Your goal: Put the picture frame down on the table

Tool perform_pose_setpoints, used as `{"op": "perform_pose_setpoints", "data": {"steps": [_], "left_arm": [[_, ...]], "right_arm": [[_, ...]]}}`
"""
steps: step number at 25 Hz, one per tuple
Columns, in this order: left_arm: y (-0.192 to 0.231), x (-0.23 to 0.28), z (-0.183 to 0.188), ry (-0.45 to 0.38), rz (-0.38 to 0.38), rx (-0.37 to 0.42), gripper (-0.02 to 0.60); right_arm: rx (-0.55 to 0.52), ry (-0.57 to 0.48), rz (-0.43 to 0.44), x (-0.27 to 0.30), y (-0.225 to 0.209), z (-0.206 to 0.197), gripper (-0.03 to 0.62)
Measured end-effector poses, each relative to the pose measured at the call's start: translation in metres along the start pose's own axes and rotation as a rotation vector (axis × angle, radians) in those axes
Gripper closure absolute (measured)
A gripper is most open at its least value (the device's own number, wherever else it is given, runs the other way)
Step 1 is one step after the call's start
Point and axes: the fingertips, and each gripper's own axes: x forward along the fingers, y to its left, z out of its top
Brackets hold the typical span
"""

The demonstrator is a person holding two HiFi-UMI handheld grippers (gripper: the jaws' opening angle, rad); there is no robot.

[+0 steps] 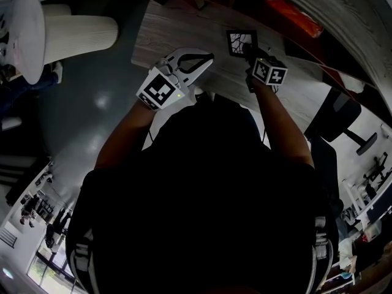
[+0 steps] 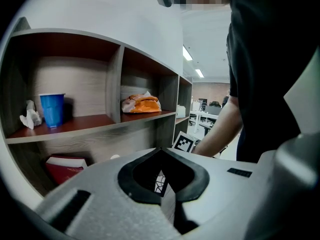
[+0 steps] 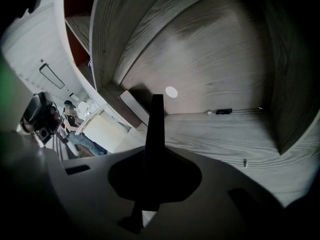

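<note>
The picture frame (image 1: pixel 241 41) is black with a white branch drawing. It is held over the far part of the wooden table (image 1: pixel 165 29). My right gripper (image 1: pixel 250 52) is shut on its near edge. In the right gripper view the frame (image 3: pixel 156 119) stands edge-on between the jaws of the right gripper (image 3: pixel 153 151), above the table top (image 3: pixel 220 134). I cannot tell whether it touches the wood. My left gripper (image 1: pixel 210 58) hovers just left of the frame, shut and holding nothing. Through the left gripper (image 2: pixel 161 150) a corner of the frame (image 2: pixel 160 184) shows.
A shelf unit behind the table holds a blue cup (image 2: pixel 52 109), crumpled paper (image 2: pixel 30 118), an orange bag (image 2: pixel 141 104) and a red book (image 2: pixel 65 166). A white round sticker (image 3: pixel 171 91) and a small dark object (image 3: pixel 223 111) lie on the table. An office chair (image 1: pixel 343 121) stands at the right.
</note>
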Motion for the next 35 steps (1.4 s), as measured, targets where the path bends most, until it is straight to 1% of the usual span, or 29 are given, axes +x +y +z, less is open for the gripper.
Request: {"op": "perform_pose_setpoints", "data": {"steps": [6, 14, 17, 21, 27, 32, 35], "left_arm": [[0.001, 0.011, -0.004, 0.008, -0.01, -0.002, 0.565], [0.006, 0.021, -0.018, 0.041, -0.008, -0.022, 0.565], [0.008, 0.021, -0.018, 0.041, -0.01, -0.018, 0.565], [0.011, 0.017, -0.019, 0.045, -0.013, 0.015, 0.565], [0.008, 0.024, -0.027, 0.055, -0.026, 0.014, 0.565], [0.01, 0.023, -0.03, 0.063, -0.017, 0.0, 0.565], [0.009, 0.024, -0.03, 0.062, -0.02, -0.002, 0.565]], "right_arm": [[0.021, 0.019, -0.019, 0.011, -0.012, -0.013, 0.576], [0.054, 0.046, -0.039, 0.016, -0.026, -0.032, 0.576], [0.068, 0.036, -0.046, 0.015, -0.03, -0.032, 0.576], [0.055, 0.034, -0.048, 0.02, -0.029, -0.031, 0.575], [0.04, 0.03, -0.062, 0.02, -0.042, -0.031, 0.562], [0.035, 0.049, -0.086, 0.02, -0.048, -0.033, 0.547], [0.01, 0.056, -0.103, 0.021, -0.047, -0.034, 0.542]]}}
